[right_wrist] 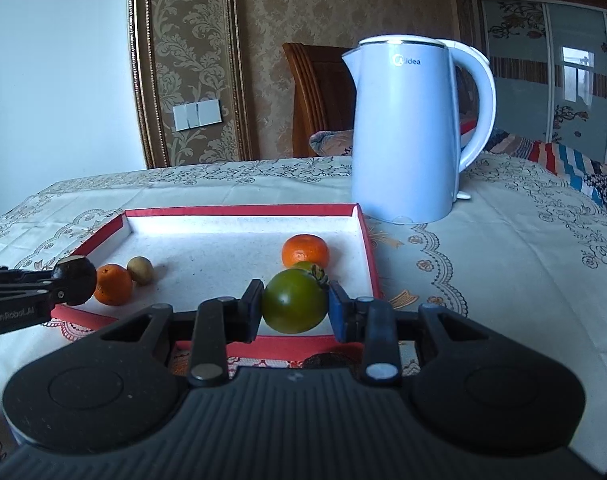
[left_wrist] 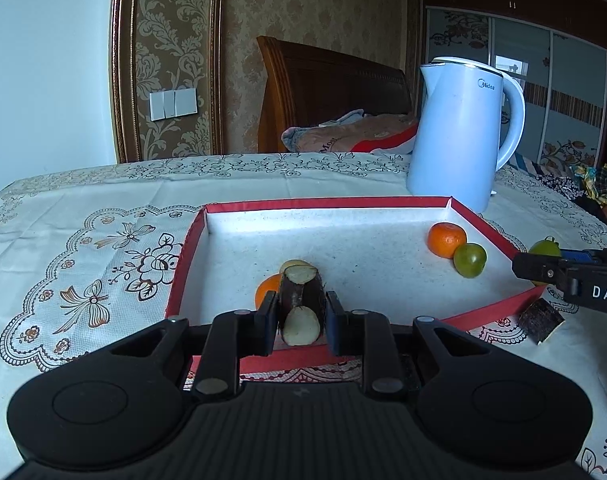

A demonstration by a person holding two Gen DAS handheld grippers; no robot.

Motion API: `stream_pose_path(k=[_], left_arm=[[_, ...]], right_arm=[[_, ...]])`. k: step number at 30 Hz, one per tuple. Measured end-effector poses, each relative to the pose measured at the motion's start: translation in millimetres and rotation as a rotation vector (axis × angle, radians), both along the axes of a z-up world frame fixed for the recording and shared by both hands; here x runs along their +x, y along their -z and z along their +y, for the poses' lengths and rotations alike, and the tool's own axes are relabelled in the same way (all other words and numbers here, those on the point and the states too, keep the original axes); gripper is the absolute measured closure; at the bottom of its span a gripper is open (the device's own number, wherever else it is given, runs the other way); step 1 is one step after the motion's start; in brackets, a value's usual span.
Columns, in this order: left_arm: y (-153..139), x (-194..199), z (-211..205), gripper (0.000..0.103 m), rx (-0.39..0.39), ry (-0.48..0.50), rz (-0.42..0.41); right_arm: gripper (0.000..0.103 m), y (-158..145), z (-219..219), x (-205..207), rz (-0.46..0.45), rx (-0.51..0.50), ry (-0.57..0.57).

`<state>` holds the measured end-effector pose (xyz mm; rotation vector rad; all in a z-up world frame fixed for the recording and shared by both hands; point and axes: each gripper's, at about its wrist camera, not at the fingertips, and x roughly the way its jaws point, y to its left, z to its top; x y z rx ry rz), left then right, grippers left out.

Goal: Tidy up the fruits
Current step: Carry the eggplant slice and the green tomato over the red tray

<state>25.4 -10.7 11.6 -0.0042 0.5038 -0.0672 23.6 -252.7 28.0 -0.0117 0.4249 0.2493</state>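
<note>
My left gripper (left_wrist: 301, 316) is shut on a dark sugarcane piece (left_wrist: 302, 300) with pale cut ends, held over the near left of the red-rimmed tray (left_wrist: 327, 202). Behind it lie an orange (left_wrist: 265, 290) and a small brown fruit (right_wrist: 140, 270). At the tray's right lie another orange (left_wrist: 446, 239) and a green fruit (left_wrist: 469, 260). My right gripper (right_wrist: 294, 308) is shut on a green tomato (right_wrist: 294, 306) over the tray's near right edge (right_wrist: 367, 240). In the left wrist view the right gripper (left_wrist: 537, 266) enters from the right.
A white electric kettle (left_wrist: 459, 132) stands behind the tray at the right. Another dark sugarcane piece (left_wrist: 541, 320) lies on the floral tablecloth (left_wrist: 83, 240) outside the tray's near right corner. A bed and wardrobe are behind the table.
</note>
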Motion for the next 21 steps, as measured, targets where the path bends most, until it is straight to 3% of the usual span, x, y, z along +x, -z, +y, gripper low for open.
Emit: stream_pose_path(k=[21], left_arm=[[8.8,47.0,-36.5,0.079,0.08,0.044,0.05]], right_arm=[[0.071,24.8,44.4,68.2,0.195,-0.129,0.007]])
